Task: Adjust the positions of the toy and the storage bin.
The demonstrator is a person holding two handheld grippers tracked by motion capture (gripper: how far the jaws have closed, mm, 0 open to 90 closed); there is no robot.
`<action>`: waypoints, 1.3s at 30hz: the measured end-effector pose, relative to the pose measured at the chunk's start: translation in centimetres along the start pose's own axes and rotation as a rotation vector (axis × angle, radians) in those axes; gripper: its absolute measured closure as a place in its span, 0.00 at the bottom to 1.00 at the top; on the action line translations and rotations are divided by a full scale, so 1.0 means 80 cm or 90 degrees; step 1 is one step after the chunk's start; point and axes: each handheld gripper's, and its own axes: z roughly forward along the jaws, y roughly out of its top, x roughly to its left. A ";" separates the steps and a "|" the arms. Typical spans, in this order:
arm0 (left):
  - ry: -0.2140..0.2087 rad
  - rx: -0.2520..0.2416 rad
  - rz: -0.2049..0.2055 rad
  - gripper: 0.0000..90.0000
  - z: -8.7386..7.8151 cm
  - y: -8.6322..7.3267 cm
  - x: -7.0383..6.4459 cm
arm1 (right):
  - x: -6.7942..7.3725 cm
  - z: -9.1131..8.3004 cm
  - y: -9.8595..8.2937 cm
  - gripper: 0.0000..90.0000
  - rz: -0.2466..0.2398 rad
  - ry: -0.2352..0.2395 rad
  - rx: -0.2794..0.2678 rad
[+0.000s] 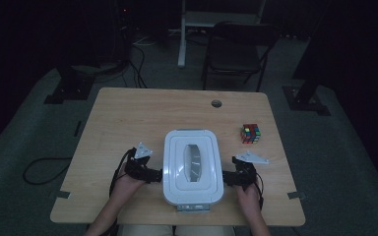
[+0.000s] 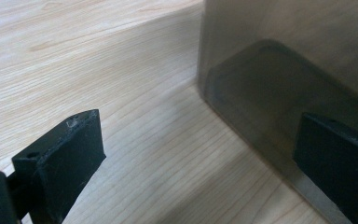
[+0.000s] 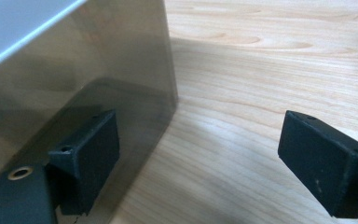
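Note:
A white lidded plastic box [image 1: 193, 167] with a see-through body stands on the wooden table [image 1: 128, 118] near its front edge. My left gripper [image 1: 152, 174] sits at the box's left side, my right gripper [image 1: 227, 178] at its right side. In the left gripper view my left gripper [image 2: 205, 158] is open, one jaw over bare wood, the other against the box's clear wall [image 2: 284, 60]. In the right gripper view my right gripper [image 3: 200, 158] is open too, its left jaw against the box wall [image 3: 74, 60], the other over the table. Neither holds anything.
A colourful puzzle cube [image 1: 250, 133] rests on the table right of the box. A round cable hole [image 1: 216, 103] lies near the far edge. Beyond the table stand a black folding chair [image 1: 236, 54] and dark stand legs [image 1: 69, 88].

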 end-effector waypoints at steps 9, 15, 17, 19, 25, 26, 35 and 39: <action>-0.030 -0.005 -0.002 0.03 0.004 -0.015 0.019 | -0.037 -0.017 0.010 0.14 0.011 -0.070 -0.040; -0.025 0.025 -0.006 0.02 0.001 -0.027 0.036 | -0.079 -0.019 0.023 0.13 0.026 -0.112 -0.032; -0.020 0.029 -0.014 0.02 -0.005 -0.031 0.043 | -0.091 -0.016 0.026 0.13 0.033 -0.117 -0.030; -0.014 0.033 -0.022 0.00 -0.010 -0.034 0.049 | -0.101 -0.011 0.031 0.13 0.035 -0.128 -0.024; 0.005 0.038 -0.033 0.00 -0.026 -0.049 0.061 | -0.130 0.005 0.045 0.13 0.052 -0.157 -0.019; 0.007 0.038 -0.033 0.00 -0.029 -0.051 0.063 | -0.135 0.007 0.047 0.13 0.055 -0.160 -0.020; 0.044 0.028 -0.018 0.00 -0.042 -0.074 0.078 | -0.164 0.033 0.062 0.13 0.057 -0.170 0.011; 0.051 0.026 -0.031 0.00 -0.044 -0.078 0.083 | -0.171 0.047 0.065 0.15 0.062 -0.165 0.025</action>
